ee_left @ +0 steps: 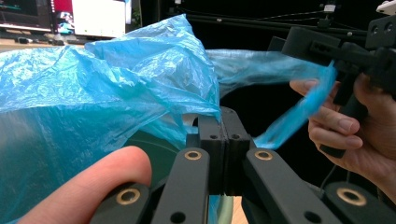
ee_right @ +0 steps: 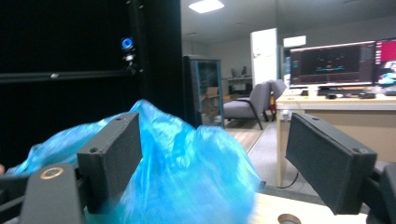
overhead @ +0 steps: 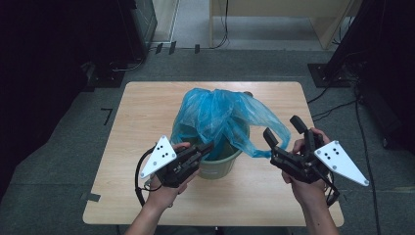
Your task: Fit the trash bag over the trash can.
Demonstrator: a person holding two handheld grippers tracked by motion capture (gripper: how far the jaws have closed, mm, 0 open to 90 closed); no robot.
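The left gripper [overhead: 205, 148] is clamping the crinkled blue plastic bag [overhead: 220, 115] lining the round green bin [overhead: 220, 166]; beside the bin, the right gripper [overhead: 284, 128] is standing apart.

- Support surface: rectangular light-wood table [overhead: 137, 127] with rounded corners, standing on grey carpet.
- Resting on it: one green bin [overhead: 220, 165], near the front centre, lined with a blue plastic bag [overhead: 220, 112].

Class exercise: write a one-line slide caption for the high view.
Left gripper pinches the blue bag at the green bin rim while the open right gripper sits beside a trailing bag handle.
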